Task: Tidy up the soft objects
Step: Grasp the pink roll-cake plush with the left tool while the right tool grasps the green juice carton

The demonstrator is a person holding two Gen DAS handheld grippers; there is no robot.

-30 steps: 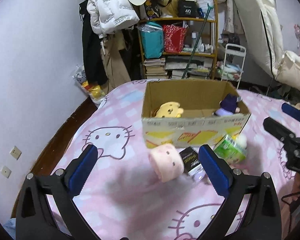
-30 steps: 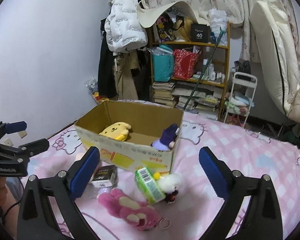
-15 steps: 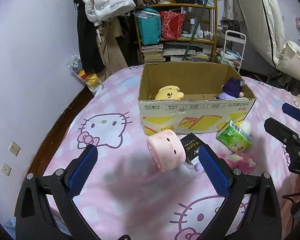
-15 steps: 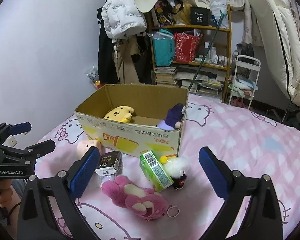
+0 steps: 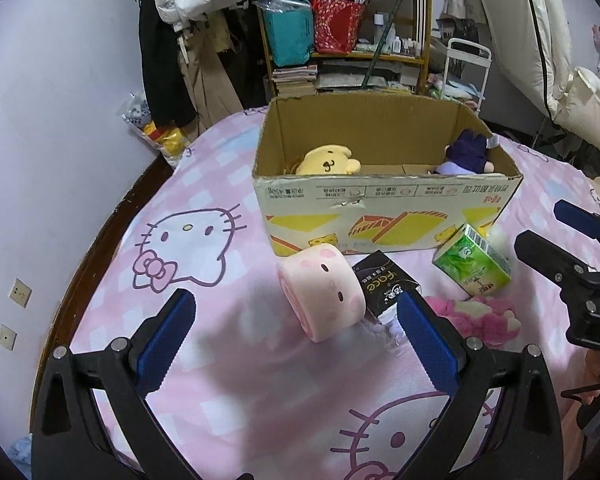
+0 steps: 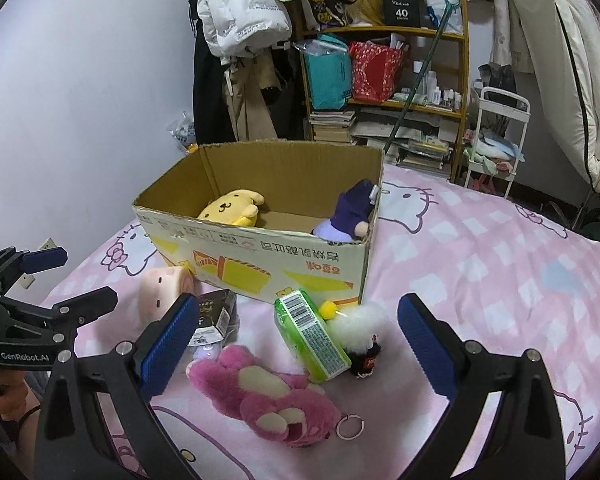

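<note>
Two plushies (image 5: 327, 160) boxed, perhaps three outside (image 6: 260, 396)

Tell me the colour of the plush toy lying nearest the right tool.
Magenta pink with cream patches, the plush bear shows best in the right wrist view.

A black box (image 6: 401, 9) on the top shelf is showing "40". The left gripper (image 6: 56, 284) body is carrying "GenRobot.AI". A black packet (image 5: 384, 284) on the bed is reading "Face". The green packet (image 6: 310, 334) is displaying a barcode; the cardboard box (image 5: 384, 216) print is showing upside-down characters, unreadable.
</note>
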